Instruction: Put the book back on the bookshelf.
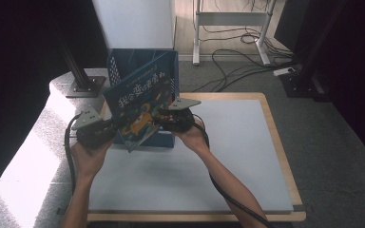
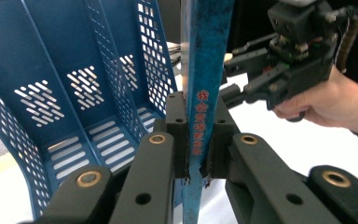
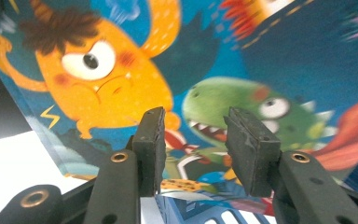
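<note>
Fingers of your left gripper (image 2: 196, 140) are clamped on the spine edge of the picture book (image 1: 142, 102), one pad on each cover, so the book hangs edge-on between them and cannot swing. Your right gripper (image 3: 193, 149) has its fingers apart, nothing between the pads, with the front cover close ahead; it looks set to steady or take the book, though that is a judgement.

You hold the book tilted in the air over the front of the blue file rack (image 1: 123, 59), which stands at the far left of the bench (image 1: 237, 156). Gripping by the spine probably keeps the pages shut and leaves the long edge free to slide into a slot.

From the left gripper view you get the red characters down the spine, the rack's perforated dividers (image 2: 116, 79) just behind the book, and your other hand (image 2: 326, 102) with its gripper reaching toward the cover. From the right gripper view you get the artwork up close: an orange monster (image 3: 102, 74) and a green one (image 3: 233, 107). Neither tells you how the book sits relative to the bench; the high view does, showing it lifted clear of the white surface, between both grippers.
</note>
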Demonstrator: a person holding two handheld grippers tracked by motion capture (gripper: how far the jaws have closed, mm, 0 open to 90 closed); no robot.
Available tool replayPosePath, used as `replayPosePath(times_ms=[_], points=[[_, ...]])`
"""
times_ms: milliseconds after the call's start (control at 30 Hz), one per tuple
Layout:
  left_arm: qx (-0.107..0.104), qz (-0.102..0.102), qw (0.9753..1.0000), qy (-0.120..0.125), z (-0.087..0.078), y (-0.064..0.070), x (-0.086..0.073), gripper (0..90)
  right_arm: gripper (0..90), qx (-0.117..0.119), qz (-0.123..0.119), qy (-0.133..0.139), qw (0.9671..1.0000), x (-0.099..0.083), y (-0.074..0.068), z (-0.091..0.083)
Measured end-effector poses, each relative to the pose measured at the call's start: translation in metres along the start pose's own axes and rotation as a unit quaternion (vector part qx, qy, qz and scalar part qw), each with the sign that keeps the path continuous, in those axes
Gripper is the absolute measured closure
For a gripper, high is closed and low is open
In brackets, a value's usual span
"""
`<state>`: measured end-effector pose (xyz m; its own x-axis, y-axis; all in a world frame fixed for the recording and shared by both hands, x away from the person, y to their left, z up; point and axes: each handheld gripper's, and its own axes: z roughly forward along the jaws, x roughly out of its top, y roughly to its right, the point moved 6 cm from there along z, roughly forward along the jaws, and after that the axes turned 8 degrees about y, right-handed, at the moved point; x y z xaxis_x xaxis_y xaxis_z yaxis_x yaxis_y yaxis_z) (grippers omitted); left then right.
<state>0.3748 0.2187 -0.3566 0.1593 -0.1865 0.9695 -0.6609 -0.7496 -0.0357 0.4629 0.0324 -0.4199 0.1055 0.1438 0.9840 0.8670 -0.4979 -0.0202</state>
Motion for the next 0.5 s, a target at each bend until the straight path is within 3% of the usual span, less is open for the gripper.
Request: replayPosePath(times_ms=[200,500], points=[[0.004,-0.015,0.9999,0.005,0.01,-0.004,0.001,83.4,57.2,-0.001,0.009,-0.007,0.9999,-0.007,0.003,0.003],[0.014,-0.023,0.9996,0.003,0.016,-0.005,0.003,83.2,56.1,-0.015,0.033,-0.002,0.9993,-0.008,0.015,-0.005]])
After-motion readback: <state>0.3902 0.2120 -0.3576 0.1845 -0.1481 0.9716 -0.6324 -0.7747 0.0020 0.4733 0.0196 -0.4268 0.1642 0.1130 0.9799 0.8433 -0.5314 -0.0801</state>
